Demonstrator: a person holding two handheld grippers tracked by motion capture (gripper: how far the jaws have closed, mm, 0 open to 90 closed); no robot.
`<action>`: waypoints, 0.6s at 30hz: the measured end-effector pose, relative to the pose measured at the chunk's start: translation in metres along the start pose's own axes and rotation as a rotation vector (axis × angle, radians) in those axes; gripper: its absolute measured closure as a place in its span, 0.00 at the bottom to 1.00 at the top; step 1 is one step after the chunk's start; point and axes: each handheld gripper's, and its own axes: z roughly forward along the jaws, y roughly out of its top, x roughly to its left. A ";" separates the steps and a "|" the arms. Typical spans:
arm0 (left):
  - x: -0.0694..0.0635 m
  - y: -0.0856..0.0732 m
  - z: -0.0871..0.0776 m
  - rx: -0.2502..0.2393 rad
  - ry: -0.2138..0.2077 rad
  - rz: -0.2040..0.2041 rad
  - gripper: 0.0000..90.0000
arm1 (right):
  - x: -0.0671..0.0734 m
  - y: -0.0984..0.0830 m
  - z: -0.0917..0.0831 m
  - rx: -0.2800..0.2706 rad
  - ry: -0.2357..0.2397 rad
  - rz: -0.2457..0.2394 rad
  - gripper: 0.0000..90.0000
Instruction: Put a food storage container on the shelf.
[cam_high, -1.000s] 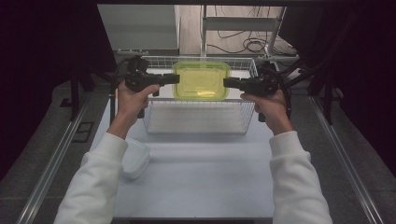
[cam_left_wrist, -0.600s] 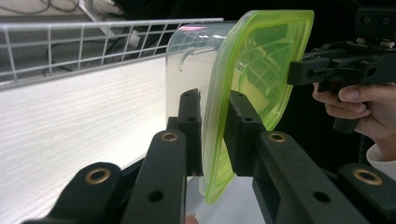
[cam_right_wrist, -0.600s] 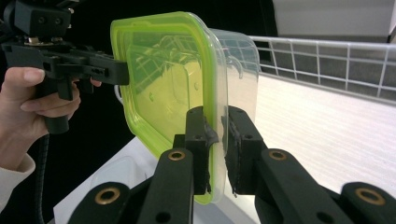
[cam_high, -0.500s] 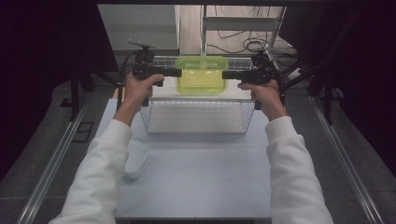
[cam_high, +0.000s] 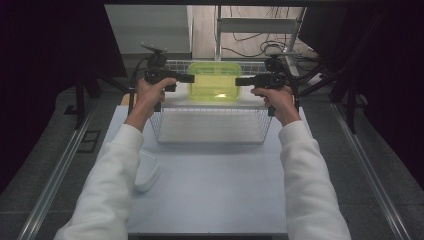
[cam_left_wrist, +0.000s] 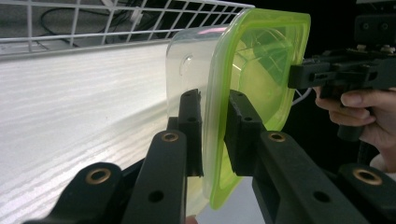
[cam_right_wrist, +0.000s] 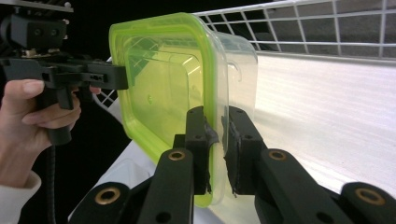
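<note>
Green-lidded container (cam_high: 214, 81), unlabelled; both grippers clamp it.

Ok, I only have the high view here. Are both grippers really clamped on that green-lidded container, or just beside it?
Observer: Clamped. The left gripper pinches the lid's rim of the container.
Operator: And the right?
Observer: The right gripper grips the opposite rim, one pad on the lid, one on the clear wall.
Operator: Anything inside the container?
Observer: Looks empty; the wire basket shows through it.
</note>
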 end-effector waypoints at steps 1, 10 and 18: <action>0.002 0.002 0.000 0.007 -0.003 -0.012 0.87 | 0.000 0.001 0.001 0.005 -0.012 0.005 0.88; 0.022 0.014 0.008 0.006 -0.032 -0.142 0.87 | 0.000 0.010 0.012 0.000 -0.071 0.132 0.85; 0.032 0.018 0.018 0.008 -0.031 -0.203 0.84 | -0.009 0.011 0.021 -0.023 -0.087 0.254 0.82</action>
